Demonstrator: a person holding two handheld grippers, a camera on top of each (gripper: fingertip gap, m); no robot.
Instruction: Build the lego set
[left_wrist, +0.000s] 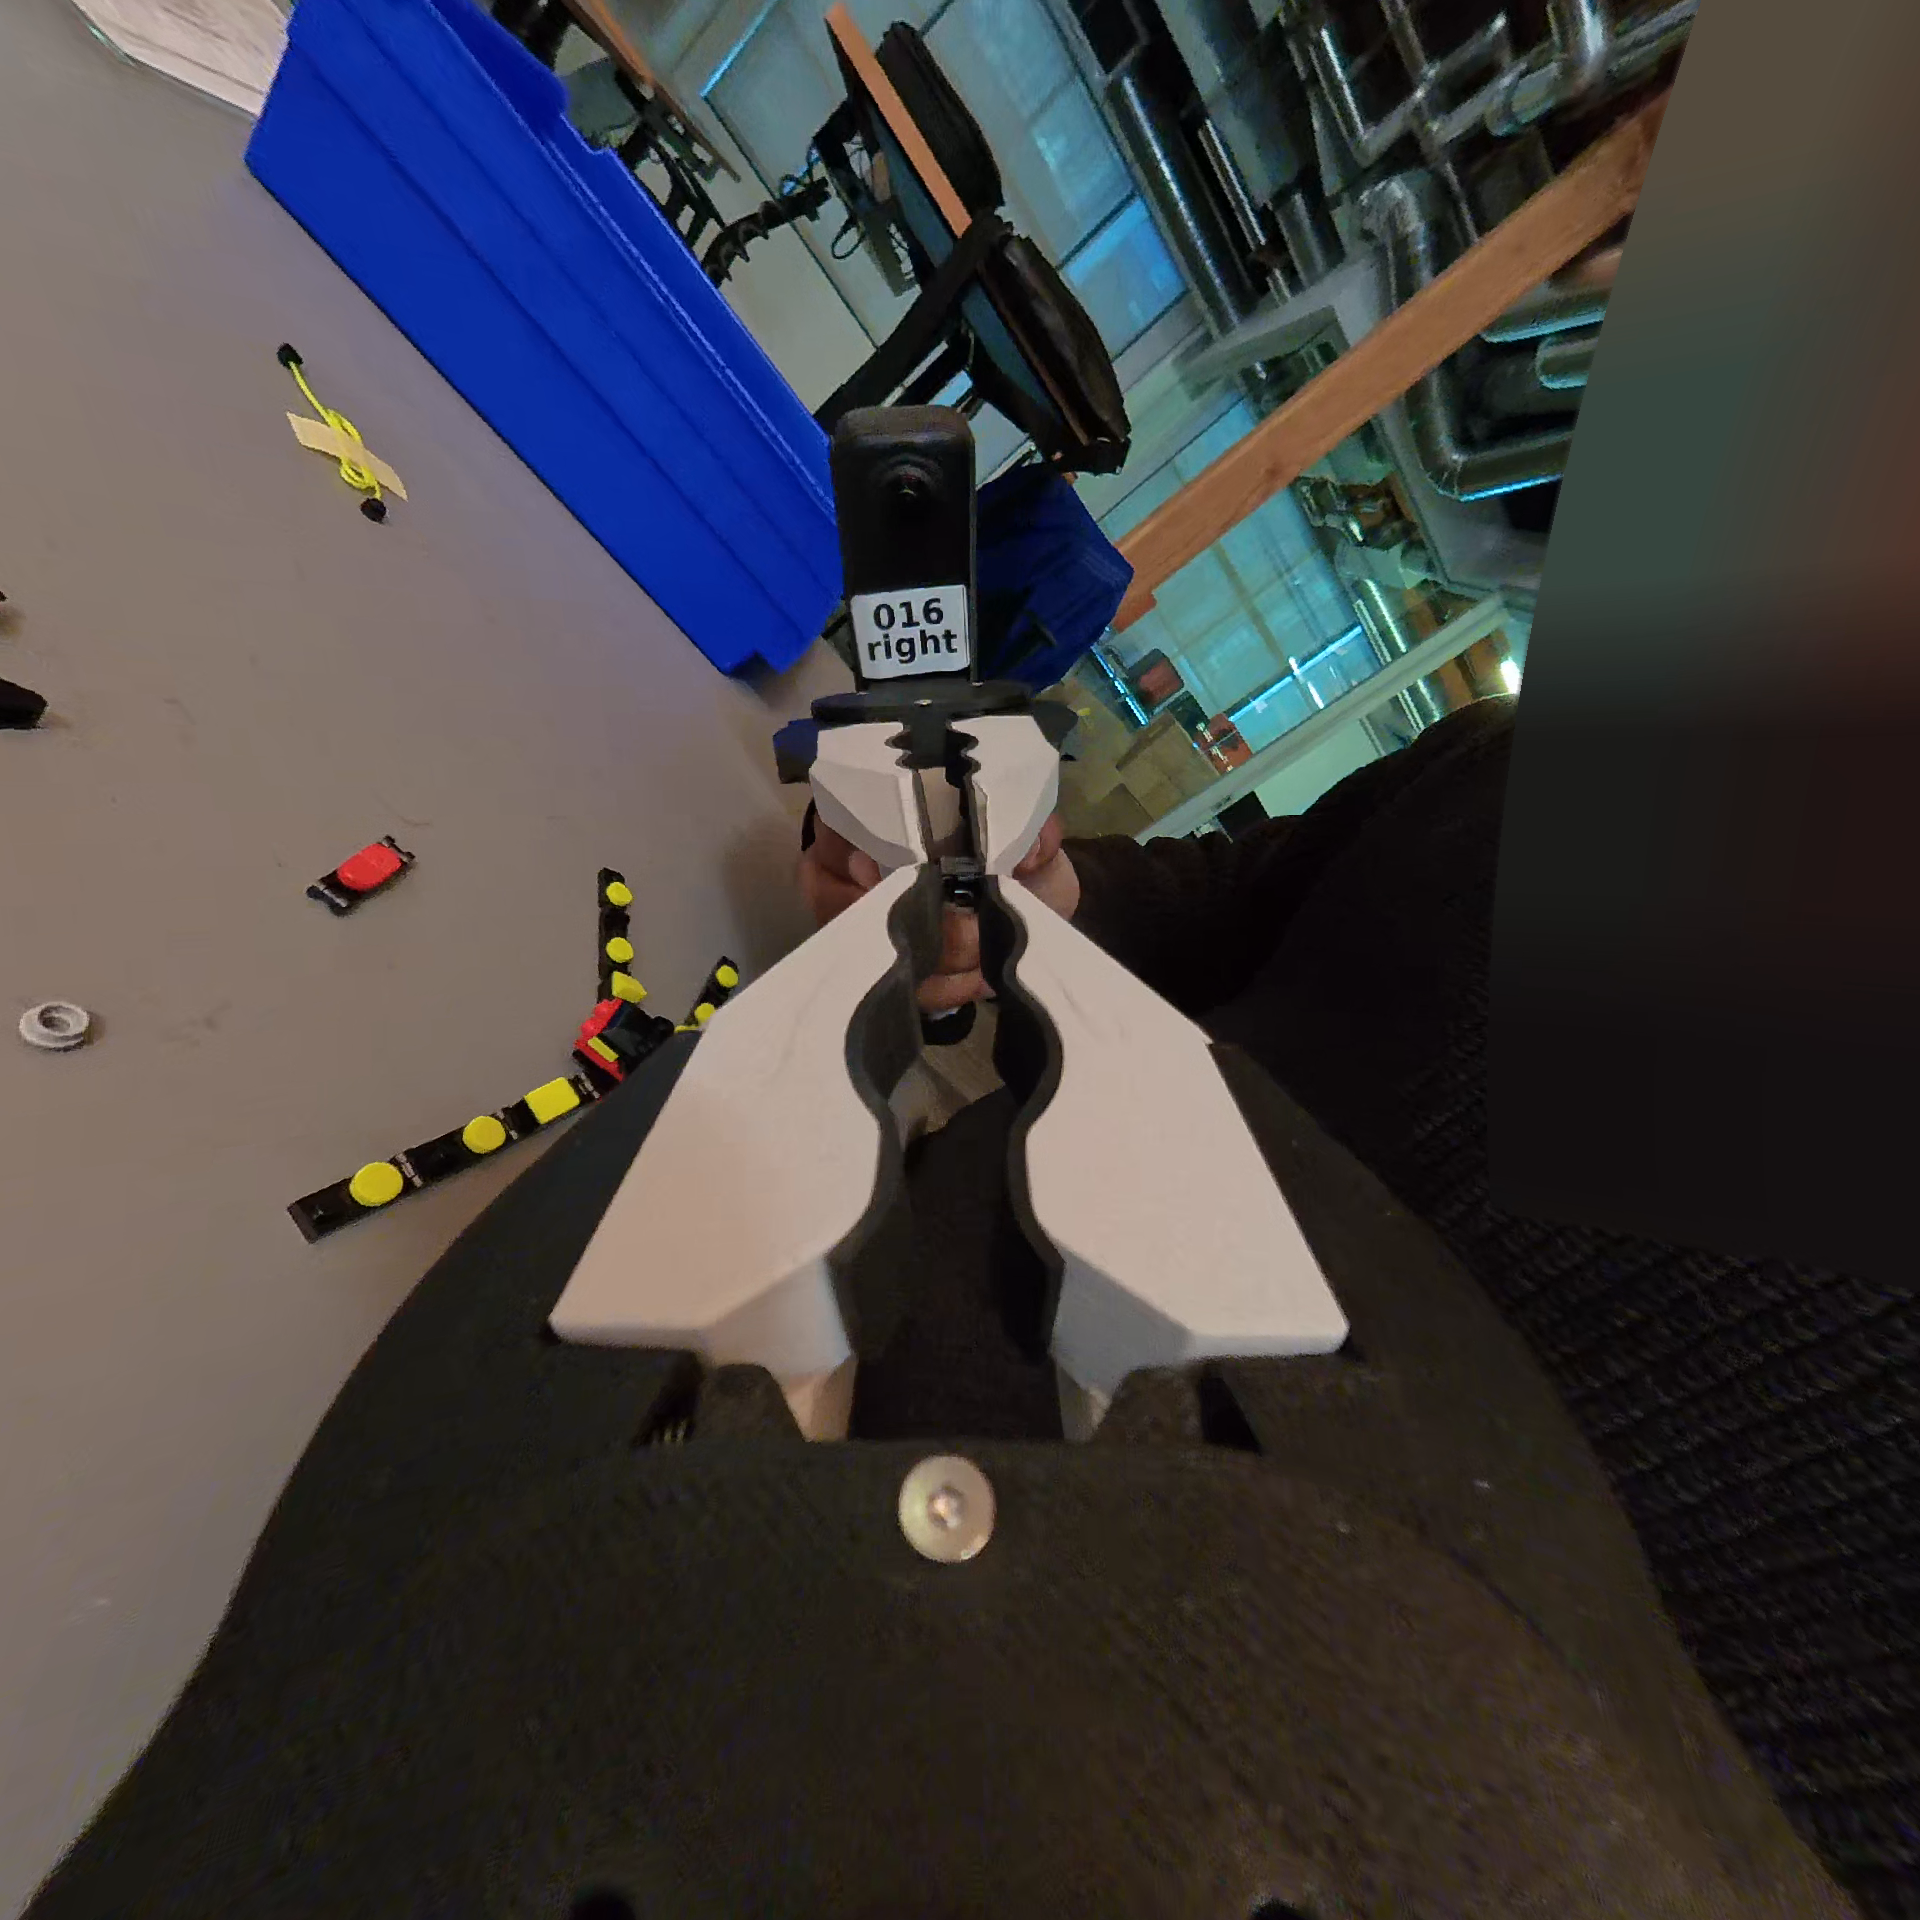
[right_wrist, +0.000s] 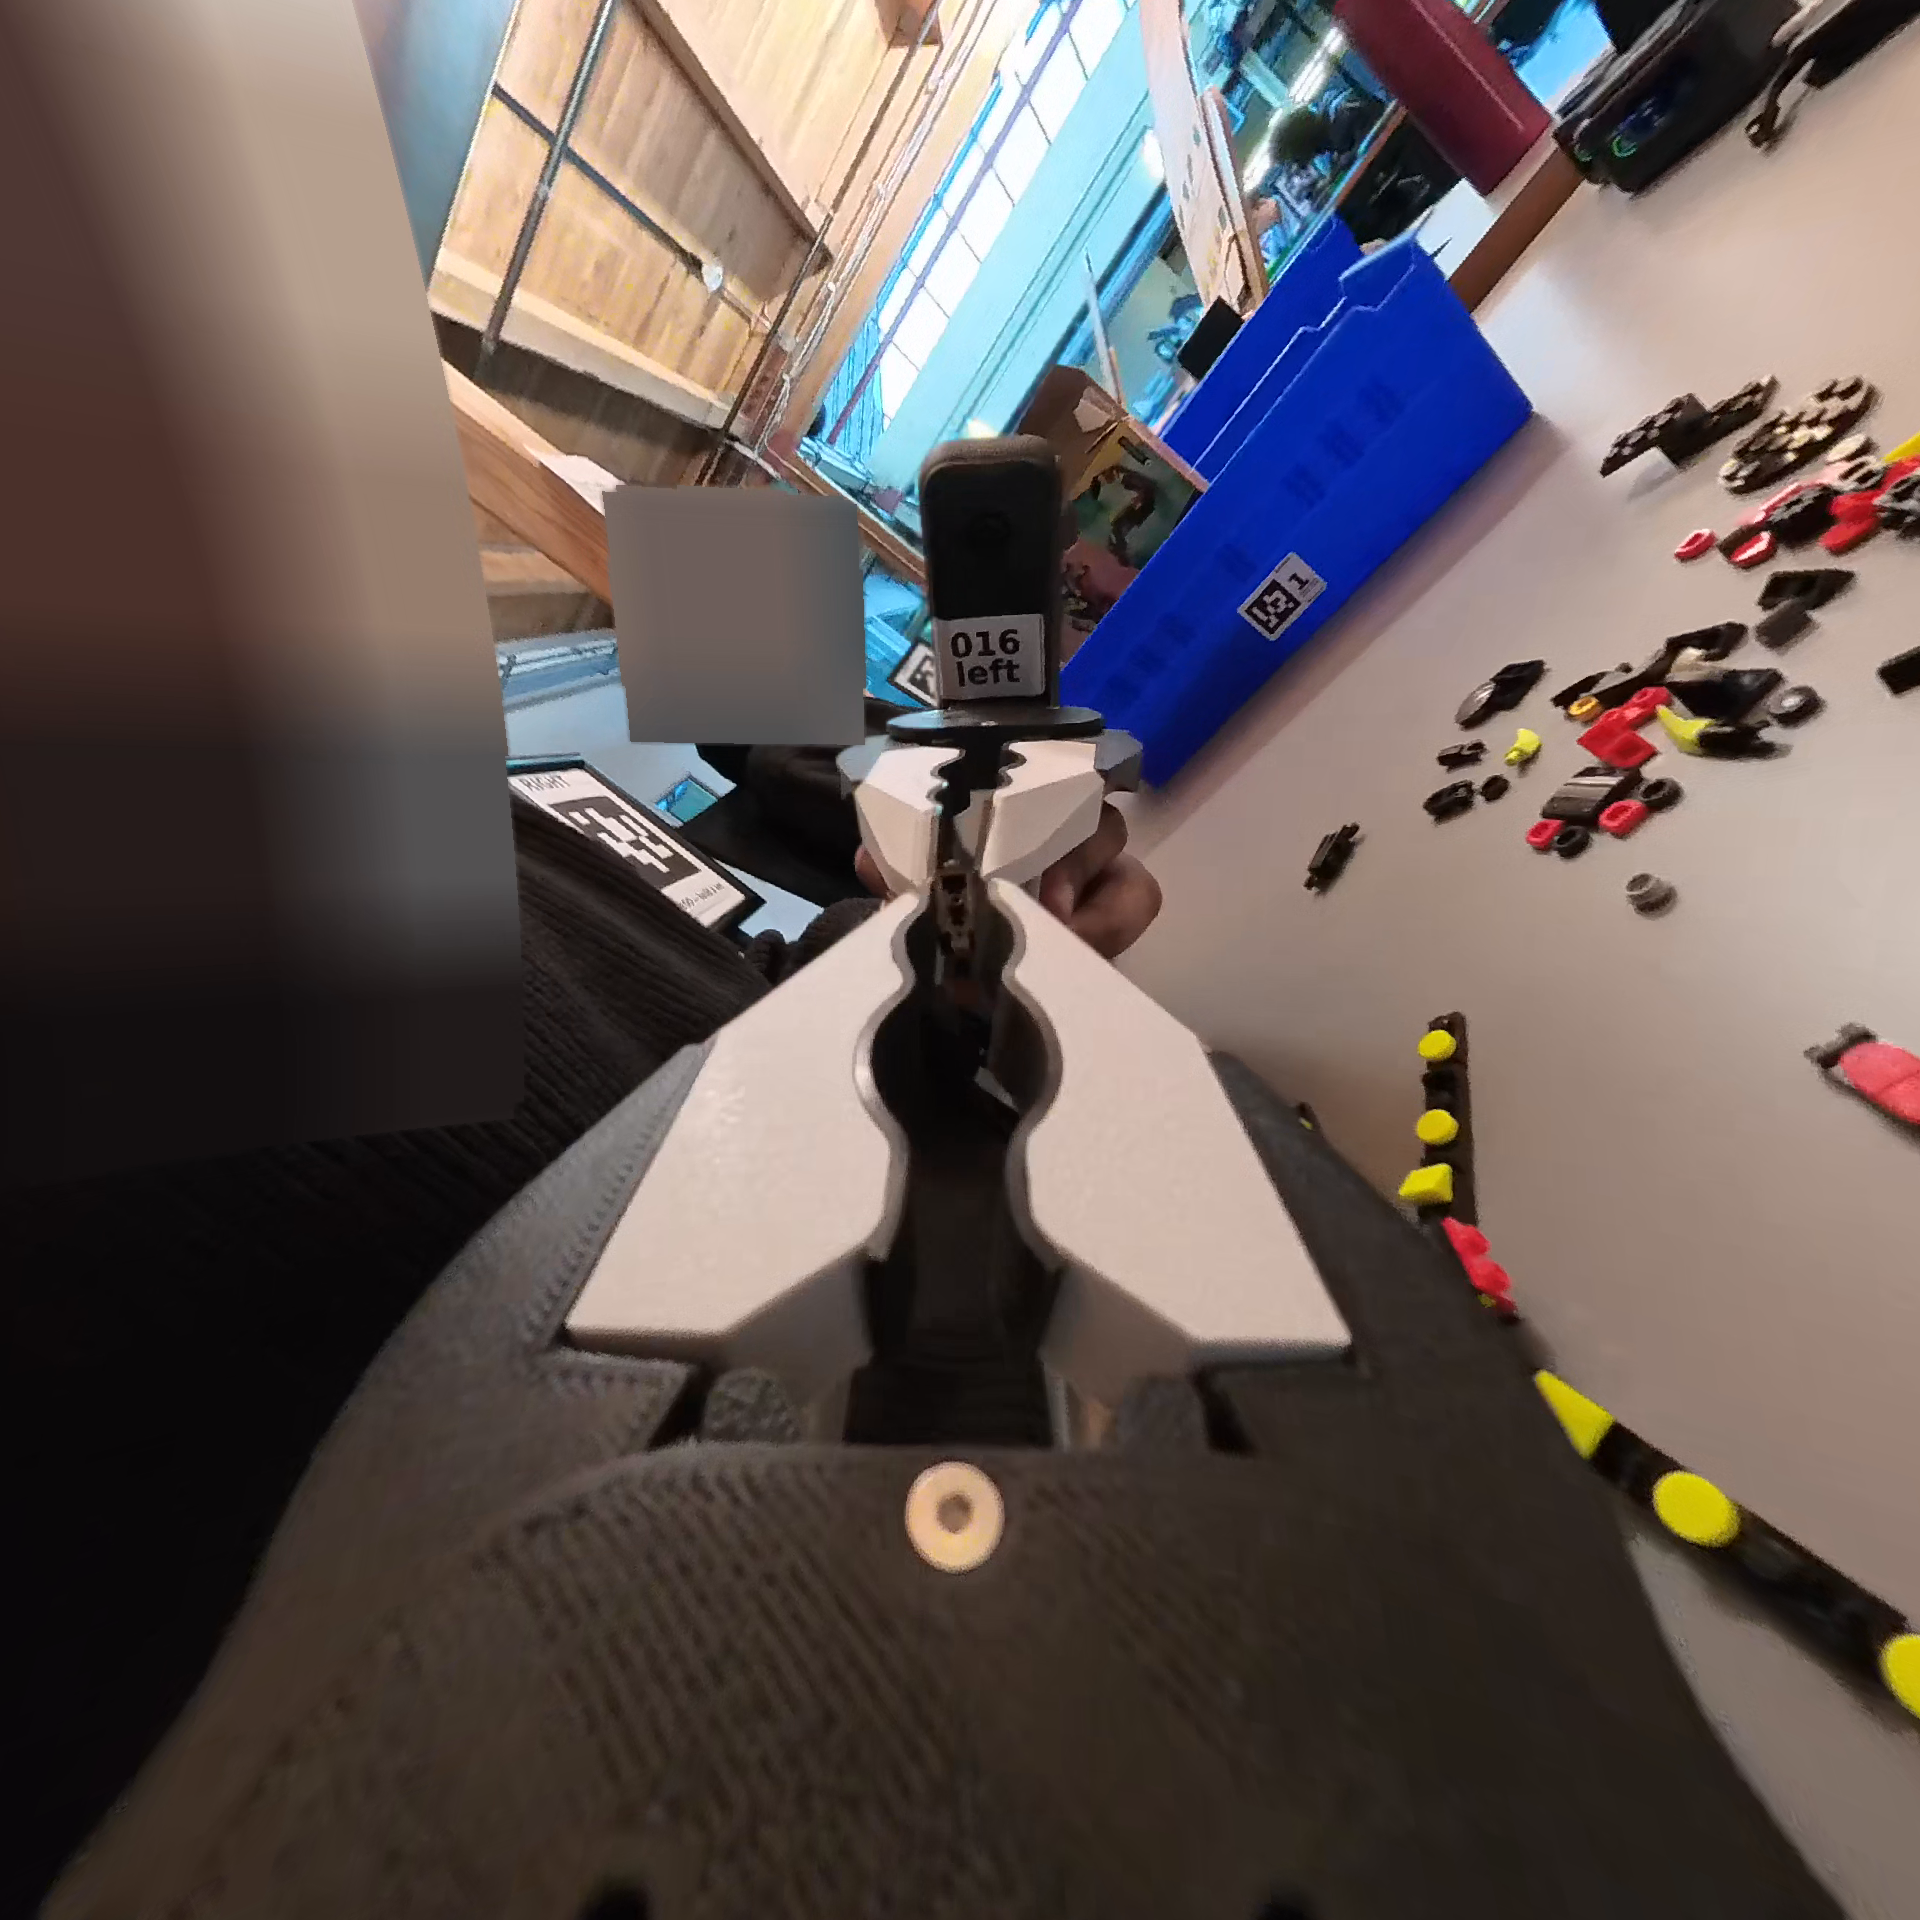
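Observation:
My two grippers meet tip to tip above the grey table. My left gripper (left_wrist: 954, 883) is shut on a small black lego piece (left_wrist: 958, 881). My right gripper (right_wrist: 952, 909) is shut on a small dark lego piece (right_wrist: 954, 920). Each gripper faces the other, and the right one shows in the left wrist view (left_wrist: 943, 847). The two held pieces touch or nearly touch; I cannot tell whether they are joined. A black lego strip with yellow studs (left_wrist: 447, 1153) lies on the table below the grippers and also shows in the right wrist view (right_wrist: 1444, 1122).
A blue bin (left_wrist: 540, 312) stands at the table's far side. Several loose black, red and yellow pieces (right_wrist: 1662, 707) lie scattered. A red-on-black piece (left_wrist: 362, 871), a grey ring (left_wrist: 54, 1023) and a taped yellow cord (left_wrist: 343, 436) lie apart. My left and right fingertips are right by each other.

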